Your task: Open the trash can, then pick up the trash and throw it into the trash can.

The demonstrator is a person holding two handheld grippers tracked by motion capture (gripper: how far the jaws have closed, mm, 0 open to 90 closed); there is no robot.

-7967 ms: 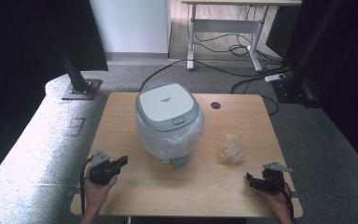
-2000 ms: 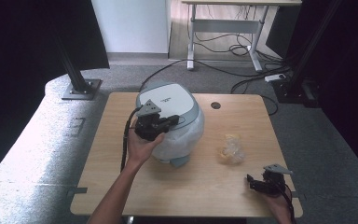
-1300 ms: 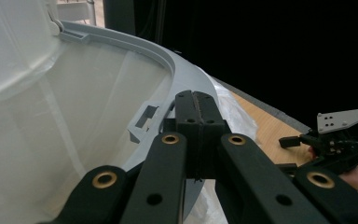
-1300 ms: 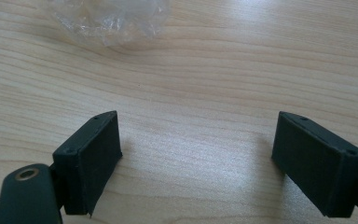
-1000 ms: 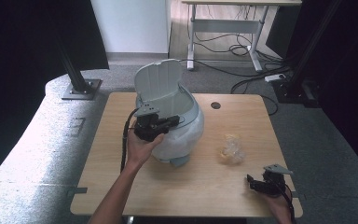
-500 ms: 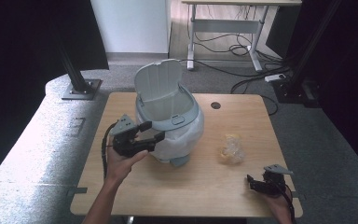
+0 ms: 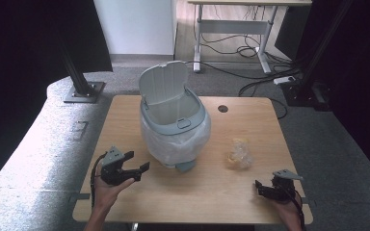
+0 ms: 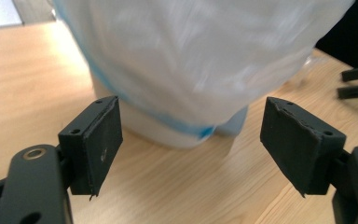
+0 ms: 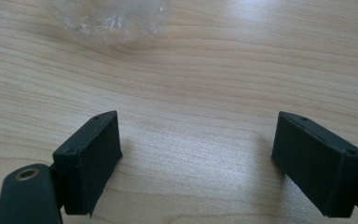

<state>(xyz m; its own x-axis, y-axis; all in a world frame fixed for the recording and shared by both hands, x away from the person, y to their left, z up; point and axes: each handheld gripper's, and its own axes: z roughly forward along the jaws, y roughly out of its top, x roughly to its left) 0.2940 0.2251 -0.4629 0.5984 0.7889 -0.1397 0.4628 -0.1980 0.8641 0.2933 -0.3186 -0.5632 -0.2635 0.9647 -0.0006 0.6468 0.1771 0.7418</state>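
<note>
Your left gripper (image 7: 134, 169) sits near the left front corner of the table (image 7: 250, 125), its jaws wide apart with nothing between them — they have just been opening. In the left gripper view the two black pads (image 8: 98, 140) frame the lower part of the bin (image 8: 186, 74), which stands just beyond them and touches neither. The bin (image 7: 173, 130) is on the middle of the table, a little toward the back edge; its lid (image 7: 166, 85) stands up and leans toward the back edge, and a clear plastic liner (image 7: 178, 144) hangs down over its sides. A small pedal (image 7: 185, 166) sticks out at its base on the side facing you.

Your right gripper (image 7: 269, 188) rests near the right front corner — jaws open as well, bare wood between them in the right gripper view (image 9: 196, 154). A crumpled clear wrapper (image 7: 239, 153) with something yellow in it lies between the bin and that gripper, apart from both. The same wrapper (image 9: 112, 14) shows ahead of the right jaws, well clear of them.
</note>
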